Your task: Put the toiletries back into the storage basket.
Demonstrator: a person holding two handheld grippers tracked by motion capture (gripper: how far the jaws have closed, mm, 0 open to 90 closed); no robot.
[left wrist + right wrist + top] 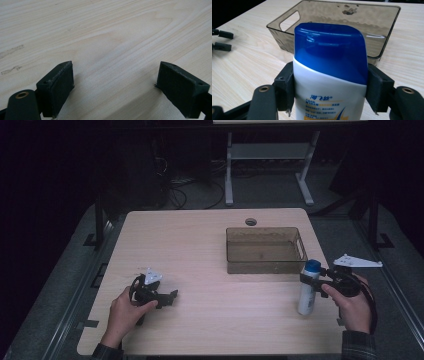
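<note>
White blue-capped bottle (329, 75) pinched in right claw (329, 92), not yet in brown bin (372, 32); left claw (116, 87) spread over table (105, 37).

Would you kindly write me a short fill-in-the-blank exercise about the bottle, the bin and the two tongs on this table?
1. The right tongs are shut on a white bottle whose cap is ____.
2. The clear brown bin on the table holds ____ objects.
3. The left tongs stand ____, with bare wood between the pads.
4. In the high view, the bottle stands ____ the bin, not inside it.

Missing words: blue; no; open; outside
</note>
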